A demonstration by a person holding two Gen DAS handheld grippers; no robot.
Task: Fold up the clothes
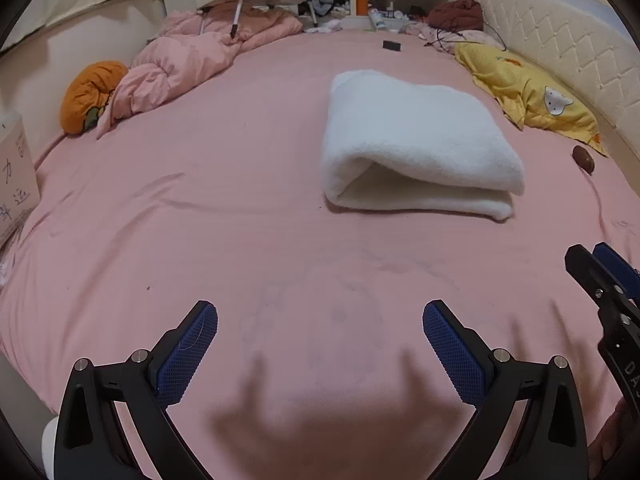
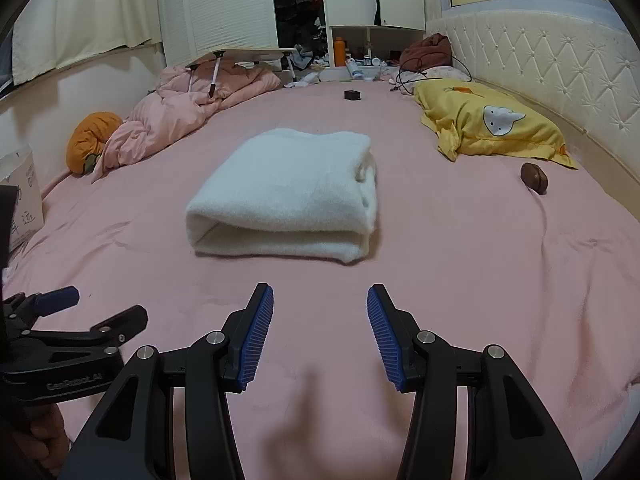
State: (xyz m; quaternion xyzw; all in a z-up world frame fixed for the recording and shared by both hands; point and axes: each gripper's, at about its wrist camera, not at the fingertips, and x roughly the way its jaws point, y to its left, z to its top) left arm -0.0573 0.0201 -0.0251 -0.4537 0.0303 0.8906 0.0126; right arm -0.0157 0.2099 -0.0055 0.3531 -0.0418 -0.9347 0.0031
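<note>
Both grippers hover over the pink sheet [image 2: 440,240], empty: left gripper [image 1: 320,344] spread wide, right gripper [image 2: 320,332] half spread. Ahead of the jaws lies the folded white cloth [image 2: 288,196]. Beyond it, a small dark box [image 2: 352,95] is too small to identify.

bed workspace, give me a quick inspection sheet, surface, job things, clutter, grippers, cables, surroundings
surface: pink sheet, lightly creased, bare near the grippers
job's things: white towel folded, lying mid-bed, touched by neither gripper
clutter: pink duvet bunched at the left edge, orange cushion beside it, yellow pillow on the right, brown case near it, small black box at the far end
grippers: left gripper wide open, empty; right gripper partly open, empty
cables: black cable tangled beyond the pillow
surroundings: padded headboard on the right, wardrobe behind, folding table on the duvet
</note>
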